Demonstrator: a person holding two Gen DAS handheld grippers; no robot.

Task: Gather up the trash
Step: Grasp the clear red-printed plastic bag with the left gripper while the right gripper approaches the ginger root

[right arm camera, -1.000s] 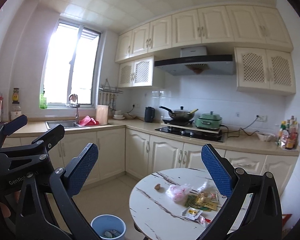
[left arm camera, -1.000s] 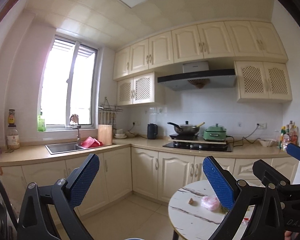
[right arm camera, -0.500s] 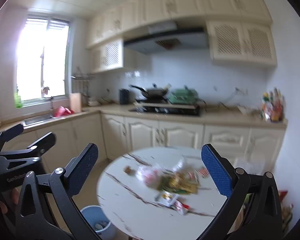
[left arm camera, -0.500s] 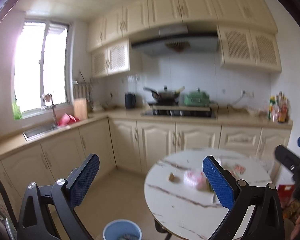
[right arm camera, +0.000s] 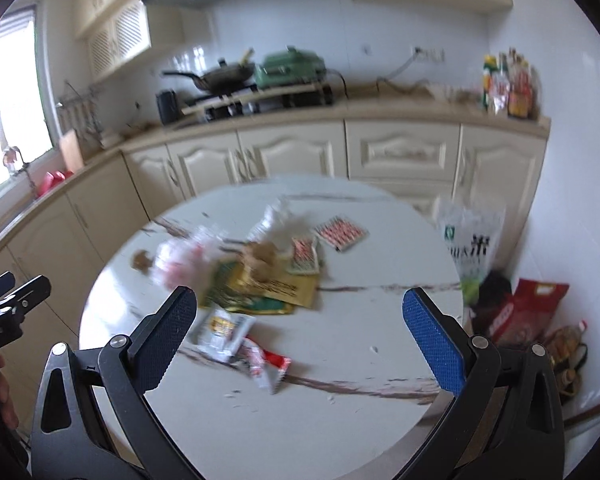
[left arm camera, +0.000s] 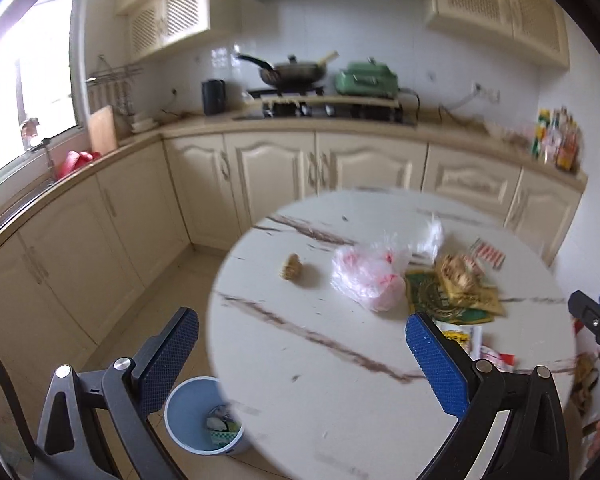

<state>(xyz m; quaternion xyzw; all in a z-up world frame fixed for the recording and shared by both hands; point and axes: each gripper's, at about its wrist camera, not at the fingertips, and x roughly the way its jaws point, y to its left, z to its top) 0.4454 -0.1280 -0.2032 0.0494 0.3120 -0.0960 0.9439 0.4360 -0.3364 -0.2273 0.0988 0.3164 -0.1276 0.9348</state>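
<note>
Although both views were blurred, the round white marble-patterned counter (left arm camera: 340,360) showed clearly, with the trash lying in a loose heap toward its far side. On the floor just beside its near left edge stood the small light-blue plastic bin (left arm camera: 192,420), with a few scraps already inside.

The largest piece was the flat green and gold foil bag (right arm camera: 260,290); it looked light and slippery, and I judged that it is best pinched at a free edge. Touching it on the left lay the crumpled thin plastic bag with pink marks (left arm camera: 370,274), soft and nearly weightless, so any raised fold would serve as a hold. Nearer to the gripper lay the small white sachet with a yellow label (right arm camera: 220,330) and the red and white torn wrapper (right arm camera: 268,364), both flat and probably hard to lift from the smooth top. Apart to the left sat the small brown crumpled lump (left arm camera: 292,267), which looked firm enough to take whole.

The left gripper (left arm camera: 300,356) had its jaws spread wide, holding and touching nothing. The right gripper (right arm camera: 300,338) hung over the sachet with its jaws equally wide apart and empty.
</note>
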